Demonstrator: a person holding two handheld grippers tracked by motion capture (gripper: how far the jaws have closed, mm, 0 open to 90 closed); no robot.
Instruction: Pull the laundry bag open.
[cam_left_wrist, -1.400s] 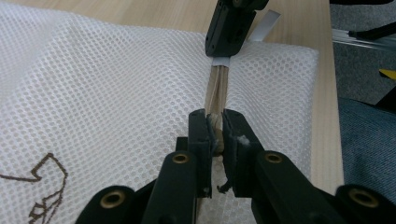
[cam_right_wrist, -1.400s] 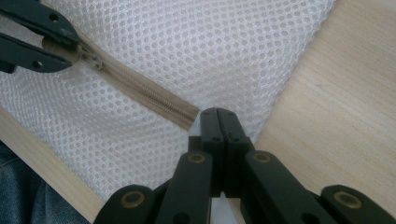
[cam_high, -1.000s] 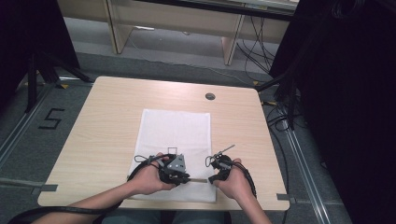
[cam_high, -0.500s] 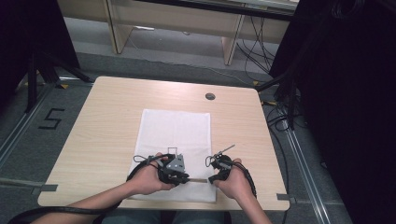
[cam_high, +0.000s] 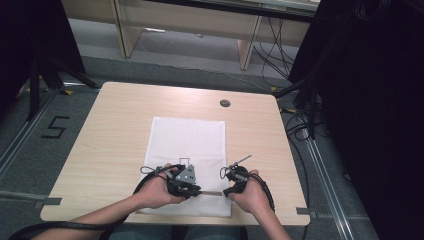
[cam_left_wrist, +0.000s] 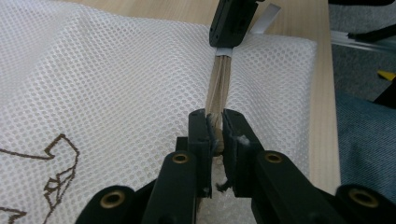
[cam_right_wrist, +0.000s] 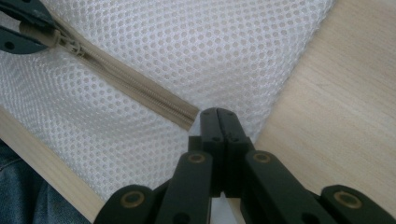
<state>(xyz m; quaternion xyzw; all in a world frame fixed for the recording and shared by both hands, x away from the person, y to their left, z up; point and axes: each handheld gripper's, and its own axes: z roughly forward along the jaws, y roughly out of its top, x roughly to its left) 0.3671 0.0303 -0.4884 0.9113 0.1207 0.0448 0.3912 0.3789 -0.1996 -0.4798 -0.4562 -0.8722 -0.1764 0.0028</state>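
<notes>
A white mesh bag lies flat on the desk, running from its middle to the near edge. A beige zipper crosses the bag close to that near edge.

The left gripper has its jaws clamped on the zipper's slider, or its pull; the tape stretches straight away from it. The right gripper sits at the zipper's far end, near the bag's near right corner, jaws pressed together on the mesh just beside the tape's end.

The hold looks like a bracing one: the right gripper probably pins the bag's end so the cloth stays taut, letting the left draw the slider along without the mesh bunching. Which way the slider is meant to go I cannot tell.

The teeth between the grippers look meshed. The bag lies flat, and whether anything is inside cannot be told.
</notes>
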